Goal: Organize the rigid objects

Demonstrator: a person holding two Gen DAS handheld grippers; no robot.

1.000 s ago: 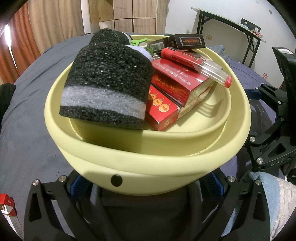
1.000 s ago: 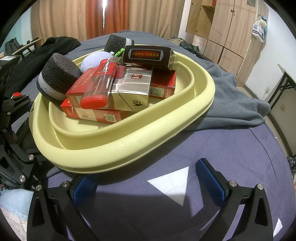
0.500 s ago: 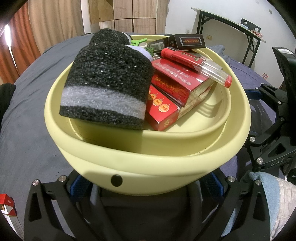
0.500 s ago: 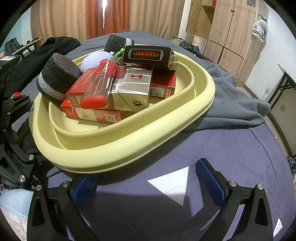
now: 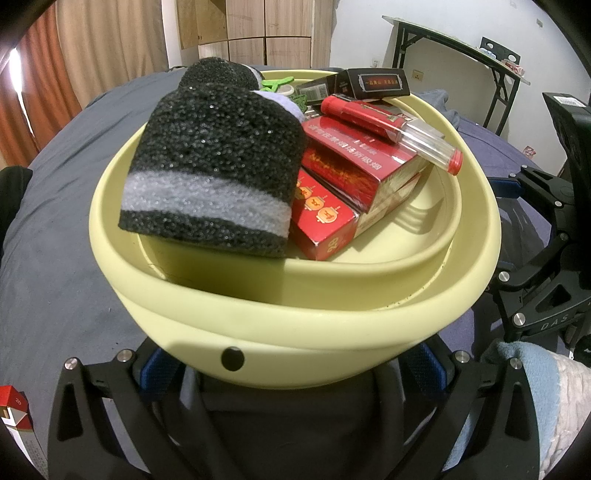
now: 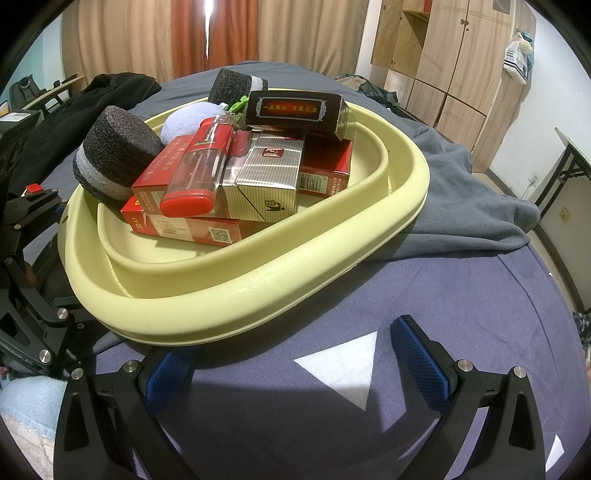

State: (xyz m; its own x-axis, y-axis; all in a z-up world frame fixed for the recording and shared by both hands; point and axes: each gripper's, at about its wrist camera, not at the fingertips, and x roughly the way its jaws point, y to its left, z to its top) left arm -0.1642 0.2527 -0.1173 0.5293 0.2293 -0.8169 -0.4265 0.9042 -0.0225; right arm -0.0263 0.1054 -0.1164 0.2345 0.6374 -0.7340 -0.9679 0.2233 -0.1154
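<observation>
Full basin (image 5: pixel 295 325), gripper (image 5: pixel 291 373) perhaps beneath.

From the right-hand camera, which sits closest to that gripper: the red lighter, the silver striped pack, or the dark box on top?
1. Red lighter, left of centre, leaning toward the right gripper.
2. Silver striped pack, centre, just behind.
3. Dark box, at the back, atop the pile in the yellow basin.

orange curtains (image 6: pixel 214 33), wooden wardrobe (image 6: pixel 443 55), folding desk (image 5: pixel 461 48), grey blanket (image 6: pixel 461 192)

Yellow basin (image 6: pixel 258 291) on blue-sheeted bed (image 6: pixel 480 314)
</observation>
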